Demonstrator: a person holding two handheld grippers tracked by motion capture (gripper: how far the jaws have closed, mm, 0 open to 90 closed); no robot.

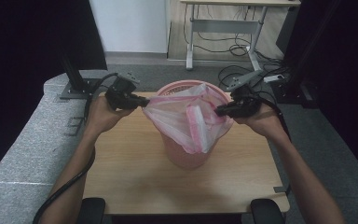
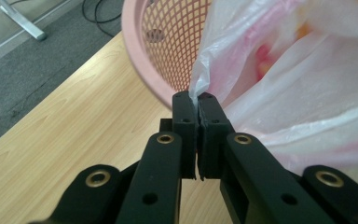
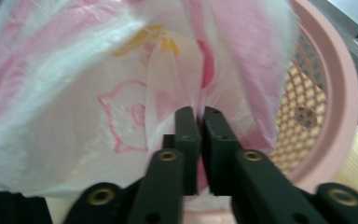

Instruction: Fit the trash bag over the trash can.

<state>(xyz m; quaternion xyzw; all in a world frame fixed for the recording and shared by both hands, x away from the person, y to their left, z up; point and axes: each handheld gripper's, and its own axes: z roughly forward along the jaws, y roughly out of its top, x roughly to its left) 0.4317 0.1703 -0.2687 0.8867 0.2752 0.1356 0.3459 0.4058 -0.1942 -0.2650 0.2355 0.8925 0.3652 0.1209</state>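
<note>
Plastic bag (image 1: pixel 186 119) pinched between left gripper (image 2: pixel 195 99) and, seemingly, right gripper (image 3: pixel 197 112).

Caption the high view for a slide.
Left gripper and right gripper pinch a plastic bag over a pink basket on the table.

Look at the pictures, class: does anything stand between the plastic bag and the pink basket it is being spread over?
Nothing visible does. The plastic bag hangs at the pink basket, its edges pinched by the left tool and right tool.

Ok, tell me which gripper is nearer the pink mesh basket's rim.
Right. The right gripper sits over the pink mesh basket's rim; the left gripper is just outside it.
</note>
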